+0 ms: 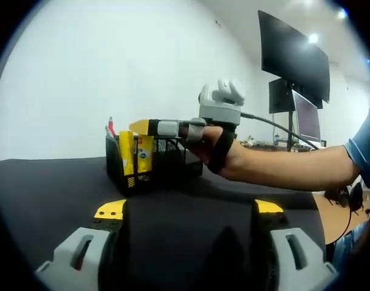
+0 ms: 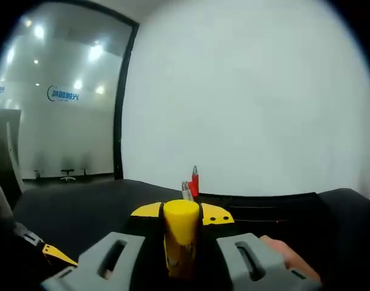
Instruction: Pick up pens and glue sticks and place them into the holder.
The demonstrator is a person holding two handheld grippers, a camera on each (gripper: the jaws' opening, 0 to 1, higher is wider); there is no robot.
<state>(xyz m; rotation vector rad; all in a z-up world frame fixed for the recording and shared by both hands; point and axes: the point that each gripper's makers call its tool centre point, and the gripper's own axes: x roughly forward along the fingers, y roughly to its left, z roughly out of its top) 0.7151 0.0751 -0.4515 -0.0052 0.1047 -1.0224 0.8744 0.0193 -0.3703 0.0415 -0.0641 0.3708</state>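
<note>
A black mesh holder [image 1: 166, 162] stands on the black table [image 1: 45, 188]. Two yellow glue sticks [image 1: 127, 151] show at its left end, and a red pen [image 1: 111, 127] pokes up behind them. My right gripper [image 1: 140, 127], held by a hand, hovers over the holder's left end. In the right gripper view it [image 2: 181, 213] is shut on a yellow glue stick [image 2: 181, 242], with the red pen [image 2: 195, 180] and a silver pen [image 2: 186, 191] just beyond. My left gripper [image 1: 189, 209] stands wide open in front of the holder, holding nothing.
The person's forearm [image 1: 287, 168] reaches in from the right above the table. Dark monitors [image 1: 294, 54] stand at the back right before a white wall. A glass wall [image 2: 63, 121] to an office is at the left. The left gripper's yellow tip [image 2: 56, 254] shows low left.
</note>
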